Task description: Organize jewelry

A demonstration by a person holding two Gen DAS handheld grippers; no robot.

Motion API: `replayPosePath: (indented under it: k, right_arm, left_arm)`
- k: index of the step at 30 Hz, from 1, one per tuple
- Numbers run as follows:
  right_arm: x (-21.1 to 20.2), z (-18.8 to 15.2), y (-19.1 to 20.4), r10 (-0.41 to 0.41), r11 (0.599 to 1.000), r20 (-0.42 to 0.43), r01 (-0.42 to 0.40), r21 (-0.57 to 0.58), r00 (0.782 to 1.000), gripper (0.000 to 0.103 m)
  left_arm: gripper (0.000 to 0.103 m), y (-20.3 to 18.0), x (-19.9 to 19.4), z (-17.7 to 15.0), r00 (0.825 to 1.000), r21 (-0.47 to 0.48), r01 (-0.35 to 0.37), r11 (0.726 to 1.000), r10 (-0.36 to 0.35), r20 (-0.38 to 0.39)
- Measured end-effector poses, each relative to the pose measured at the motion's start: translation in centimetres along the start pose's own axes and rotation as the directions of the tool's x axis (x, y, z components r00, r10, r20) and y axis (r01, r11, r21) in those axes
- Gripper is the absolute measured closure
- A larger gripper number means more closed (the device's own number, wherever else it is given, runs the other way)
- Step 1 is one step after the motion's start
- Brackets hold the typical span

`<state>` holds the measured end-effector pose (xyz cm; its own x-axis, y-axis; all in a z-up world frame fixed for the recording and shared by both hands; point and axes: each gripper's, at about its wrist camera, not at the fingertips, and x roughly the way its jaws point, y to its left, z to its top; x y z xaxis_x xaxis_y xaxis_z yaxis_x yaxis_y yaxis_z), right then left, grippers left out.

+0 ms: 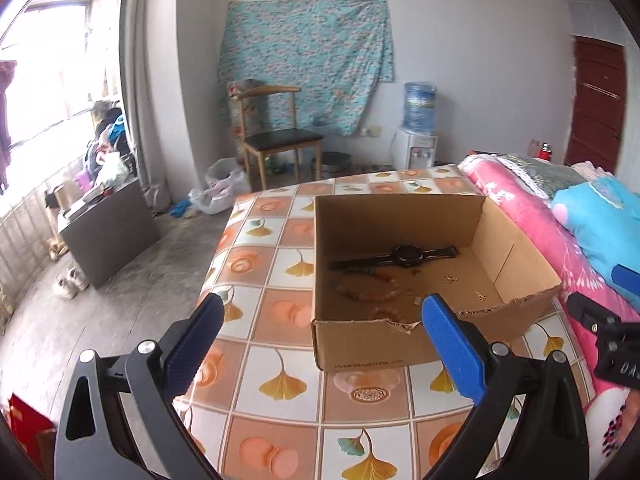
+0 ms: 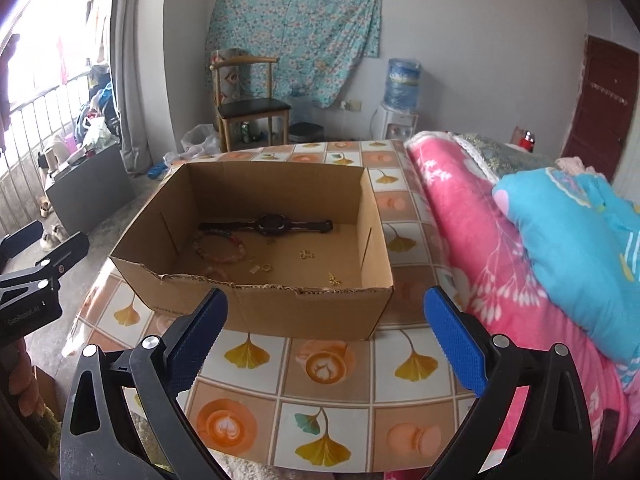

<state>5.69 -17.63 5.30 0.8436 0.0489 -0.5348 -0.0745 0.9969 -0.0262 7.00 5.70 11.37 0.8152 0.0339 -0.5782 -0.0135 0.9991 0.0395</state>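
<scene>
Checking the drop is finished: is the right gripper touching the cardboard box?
Apart. In the right wrist view the right gripper stands open, its fingertips short of the cardboard box, nothing between them.

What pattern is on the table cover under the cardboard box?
Checked squares with yellow ginkgo leaves, orange latte cups and macarons on the table cover beneath the cardboard box; clearest in the right wrist view.

A wooden chair [image 2: 250, 102] stands beneath a floral sheet [image 2: 296, 36], near a water dispenser [image 2: 398, 100]
</scene>
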Motion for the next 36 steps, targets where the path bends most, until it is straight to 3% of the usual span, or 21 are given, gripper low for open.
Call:
replayPosePath:
  k: [14,36]
  right_arm:
    - [1.8,-0.6,0.6,0.046,0.998,-0.076,-0.043,0.038,0.996,0.008]
    - [3.4,-0.7,0.9,0.080,0.995,-0.138,-0.072,0.066,0.987,0.008]
  left_arm:
    - [0.005,-1.0,1.9,-0.4,0.980,-0.068,-0.062,0.996,0.048,-0.193]
    - [0.006,-1.9,3.1,-0.3,0.974,-0.029,-0.052,0.998,0.044,-0.222]
